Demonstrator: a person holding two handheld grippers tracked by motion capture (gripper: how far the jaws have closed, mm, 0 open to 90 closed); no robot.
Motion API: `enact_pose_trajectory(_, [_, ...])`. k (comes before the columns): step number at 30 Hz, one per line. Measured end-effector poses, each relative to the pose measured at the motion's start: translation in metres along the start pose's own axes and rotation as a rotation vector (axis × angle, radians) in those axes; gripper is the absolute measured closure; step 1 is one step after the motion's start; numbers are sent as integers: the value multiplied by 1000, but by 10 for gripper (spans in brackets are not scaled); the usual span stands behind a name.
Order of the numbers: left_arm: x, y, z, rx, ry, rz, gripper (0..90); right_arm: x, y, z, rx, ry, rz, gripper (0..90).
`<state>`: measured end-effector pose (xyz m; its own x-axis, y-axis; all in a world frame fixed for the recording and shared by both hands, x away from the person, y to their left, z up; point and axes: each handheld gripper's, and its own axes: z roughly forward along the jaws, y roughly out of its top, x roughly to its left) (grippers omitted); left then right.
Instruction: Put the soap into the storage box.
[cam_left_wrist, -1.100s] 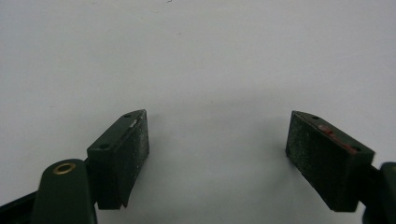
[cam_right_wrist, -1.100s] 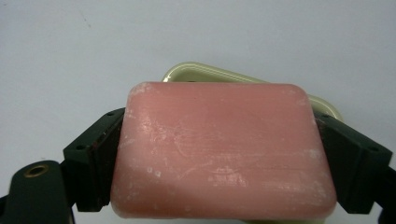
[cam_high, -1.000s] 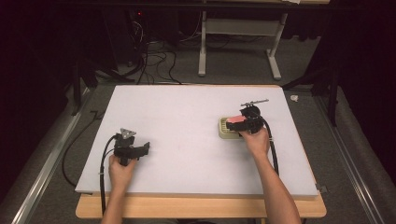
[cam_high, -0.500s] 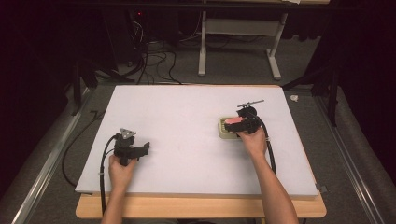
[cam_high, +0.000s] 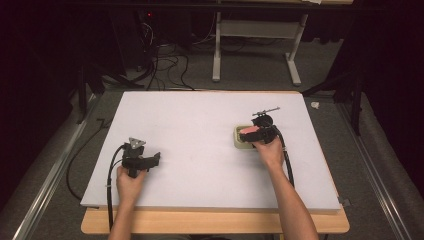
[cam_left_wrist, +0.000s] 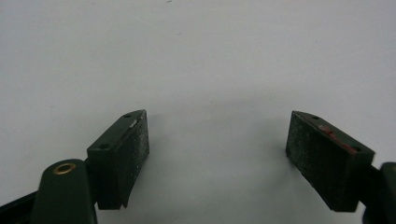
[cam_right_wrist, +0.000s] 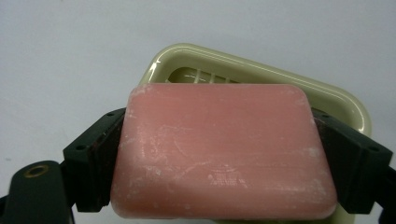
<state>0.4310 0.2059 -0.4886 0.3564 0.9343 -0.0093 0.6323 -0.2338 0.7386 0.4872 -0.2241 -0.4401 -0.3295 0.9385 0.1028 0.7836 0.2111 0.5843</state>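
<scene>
- right claw (cam_right_wrist: 224, 158) clamped on pink soap bar (cam_right_wrist: 224, 151), jaws on its two short ends
- soap sits over cream soap dish (cam_right_wrist: 261, 77); dish rim shows past the bar's far edge; contact with dish: cannot tell
- dish on white tabletop (cam_high: 200, 130), in its right half, right hand (cam_high: 270, 150) just behind it
- left claw (cam_left_wrist: 217, 149) wide open, nothing between the pads, over bare tabletop, well apart from dish toward the left near edge
</scene>
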Motion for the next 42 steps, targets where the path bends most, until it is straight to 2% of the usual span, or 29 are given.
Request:
enact_pose_trajectory(7, [0,0,0,0,0,0,219,0,-1,2,5,-14,0,131])
enact_pose_trajectory(13, [0,0,0,0,0,0,219,-2,1,-5,-35,-14,18,131])
enact_pose_trajectory(31, [0,0,0,-2,1,0,219,-2,-3,-14,-76,-13,-2,130])
enact_pose_trajectory(35, [0,0,0,-1,1,0,219,-3,-3,-19,-95,-15,-13,134])
enact_pose_trajectory(42, [0,0,0,-1,1,0,219,-9,-6,-29,-132,-19,-4,141])
